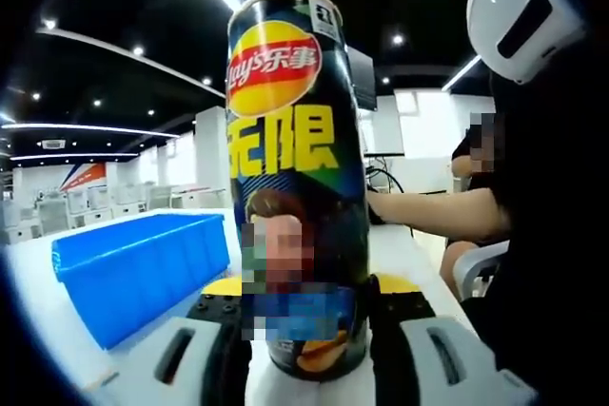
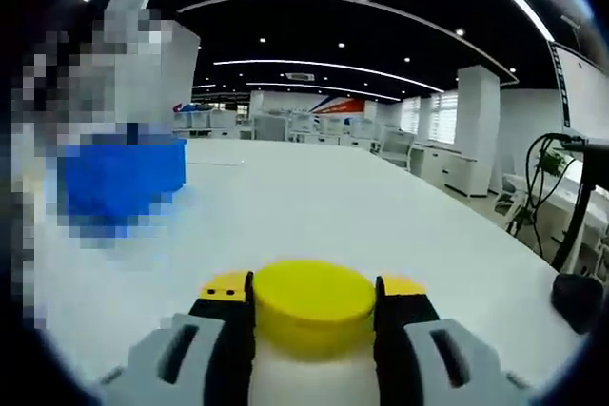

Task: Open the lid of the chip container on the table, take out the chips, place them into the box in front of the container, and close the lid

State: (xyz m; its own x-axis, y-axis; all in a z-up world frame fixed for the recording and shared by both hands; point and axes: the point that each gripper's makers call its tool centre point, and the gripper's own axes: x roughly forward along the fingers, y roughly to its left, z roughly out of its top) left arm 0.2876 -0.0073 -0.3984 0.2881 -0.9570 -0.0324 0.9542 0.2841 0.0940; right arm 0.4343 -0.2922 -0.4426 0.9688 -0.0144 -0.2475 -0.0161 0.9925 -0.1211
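Left tool (image 1: 309,330): we grip the chip can (image 1: 295,178) upright.
Right tool (image 2: 314,316): clamps the yellow lid (image 2: 314,306).
Blue box (image 1: 143,268): apparently left of can.

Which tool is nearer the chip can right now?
Left. The left tool is clamped around the chip can; the right tool holds the yellow lid elsewhere over the table.

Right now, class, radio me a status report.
Left gripper shut on chip can, upright. Right gripper shut on yellow lid. Blue box beside can.
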